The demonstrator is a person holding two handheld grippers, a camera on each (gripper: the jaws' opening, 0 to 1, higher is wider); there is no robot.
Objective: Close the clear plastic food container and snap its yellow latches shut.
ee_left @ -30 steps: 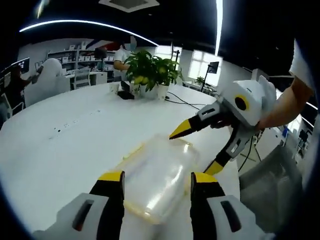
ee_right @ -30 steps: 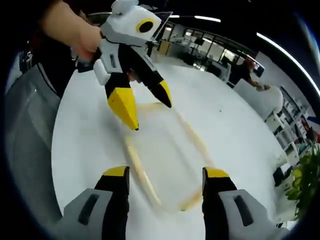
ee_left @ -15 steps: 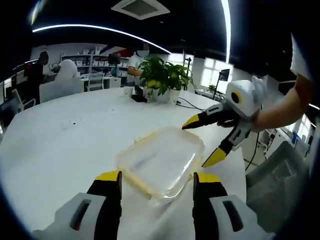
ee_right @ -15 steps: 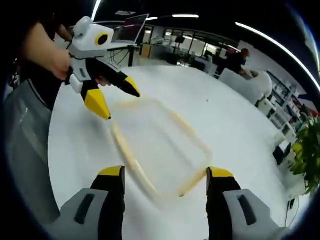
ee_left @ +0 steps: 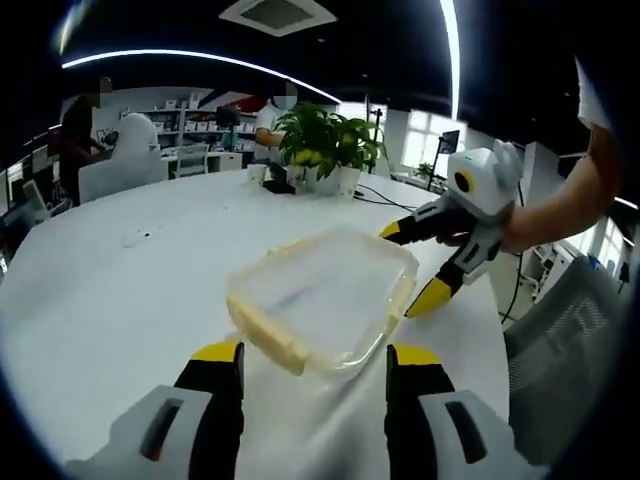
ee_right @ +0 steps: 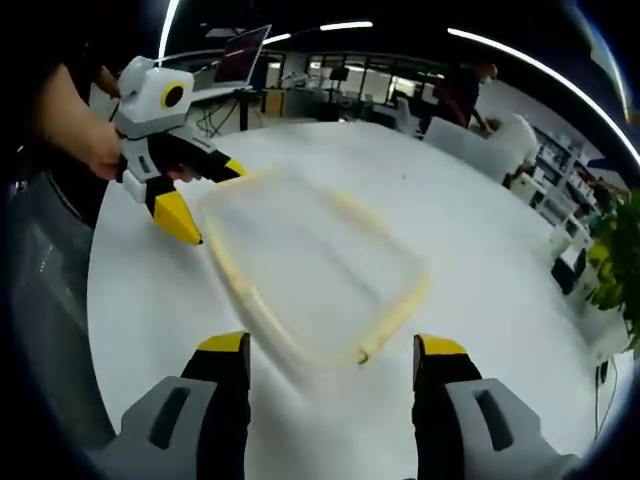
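Clear plastic, the rectangular food container with pale yellow rim latches (ee_left: 320, 300) (ee_right: 312, 262) lies flat on the round white table (ee_left: 110, 290) (ee_right: 490, 250), lid on. The left gripper (ee_left: 314, 352) (ee_right: 205, 200) hovers just short of its near edge, yellow-tipped jaws spread wide and holding nothing. At the container's far corner the right gripper (ee_right: 332, 346) (ee_left: 412, 268) is likewise wide apart and empty, one tip near the rim, with potted green plants (ee_left: 322, 145) beyond.

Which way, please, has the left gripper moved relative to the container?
Yes: the left gripper has drawn back from above the container to its far corner.
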